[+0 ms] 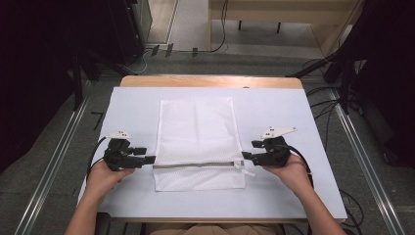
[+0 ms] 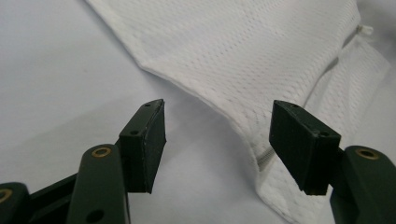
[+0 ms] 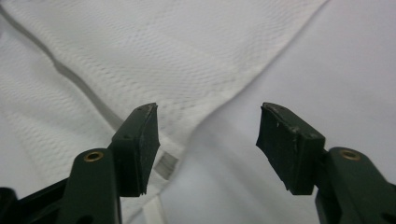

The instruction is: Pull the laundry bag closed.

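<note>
Mesh bag (image 1: 198, 142) flat on white-covered table (image 1: 274, 107)

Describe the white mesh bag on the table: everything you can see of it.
The mesh bag is a white rectangle of fine perforated fabric with stitched hems, lying flat on the pale table cover, long side running away from the person. A closed grey zipper crosses it near the near end, its white pull tab at the right edge. Each open hand-held gripper, left and right, sits at a zipper end, gripping nothing.
</note>
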Demonstrator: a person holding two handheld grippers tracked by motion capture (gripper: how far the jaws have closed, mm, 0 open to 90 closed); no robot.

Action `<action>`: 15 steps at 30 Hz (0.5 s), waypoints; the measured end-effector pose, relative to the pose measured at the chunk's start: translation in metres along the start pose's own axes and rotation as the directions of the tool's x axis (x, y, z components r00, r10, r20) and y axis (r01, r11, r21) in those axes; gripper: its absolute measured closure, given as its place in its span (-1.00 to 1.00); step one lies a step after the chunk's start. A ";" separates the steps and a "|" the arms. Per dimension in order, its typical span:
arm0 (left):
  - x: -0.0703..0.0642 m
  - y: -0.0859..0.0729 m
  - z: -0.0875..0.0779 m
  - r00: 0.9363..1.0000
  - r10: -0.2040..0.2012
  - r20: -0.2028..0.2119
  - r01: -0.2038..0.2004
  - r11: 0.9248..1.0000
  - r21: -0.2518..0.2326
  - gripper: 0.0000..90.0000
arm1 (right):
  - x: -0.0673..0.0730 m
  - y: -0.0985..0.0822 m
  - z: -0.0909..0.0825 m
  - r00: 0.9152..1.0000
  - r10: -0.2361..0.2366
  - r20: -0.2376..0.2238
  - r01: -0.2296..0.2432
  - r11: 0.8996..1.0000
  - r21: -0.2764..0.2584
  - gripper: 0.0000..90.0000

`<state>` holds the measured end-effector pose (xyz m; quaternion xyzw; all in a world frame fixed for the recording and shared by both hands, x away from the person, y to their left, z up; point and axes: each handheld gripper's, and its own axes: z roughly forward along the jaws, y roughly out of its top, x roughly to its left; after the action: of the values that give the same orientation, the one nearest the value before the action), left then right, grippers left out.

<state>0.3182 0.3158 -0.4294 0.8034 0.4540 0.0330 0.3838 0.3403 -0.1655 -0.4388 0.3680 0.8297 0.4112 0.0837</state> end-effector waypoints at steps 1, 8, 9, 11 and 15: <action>0.001 0.000 -0.001 1.000 0.000 -0.006 0.000 1.000 -0.008 -0.19 | -0.004 -0.001 -0.002 1.000 0.004 0.013 -0.004 1.000 -0.008 -0.15; 0.007 0.001 -0.006 0.997 -0.006 -0.079 0.001 0.998 -0.061 -0.23 | -0.028 -0.010 -0.019 0.995 0.068 0.076 -0.062 0.995 -0.072 -0.30; 0.008 0.001 -0.006 0.996 -0.008 -0.085 0.002 0.998 -0.068 -0.24 | -0.033 -0.012 -0.022 0.993 0.076 0.091 -0.069 0.994 -0.083 -0.33; 0.009 0.002 -0.007 0.994 -0.020 -0.104 0.010 0.996 -0.089 -0.24 | -0.040 -0.015 -0.025 0.988 0.104 0.114 -0.092 0.991 -0.100 -0.36; 0.013 0.003 -0.004 0.992 -0.029 -0.120 0.018 0.996 -0.092 -0.26 | -0.053 -0.022 -0.026 0.977 0.133 0.168 -0.113 0.986 -0.123 -0.47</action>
<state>0.3265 0.3273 -0.4281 0.7762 0.4838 0.0979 0.3921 0.3552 -0.2263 -0.4469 0.4484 0.7701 0.4276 0.1517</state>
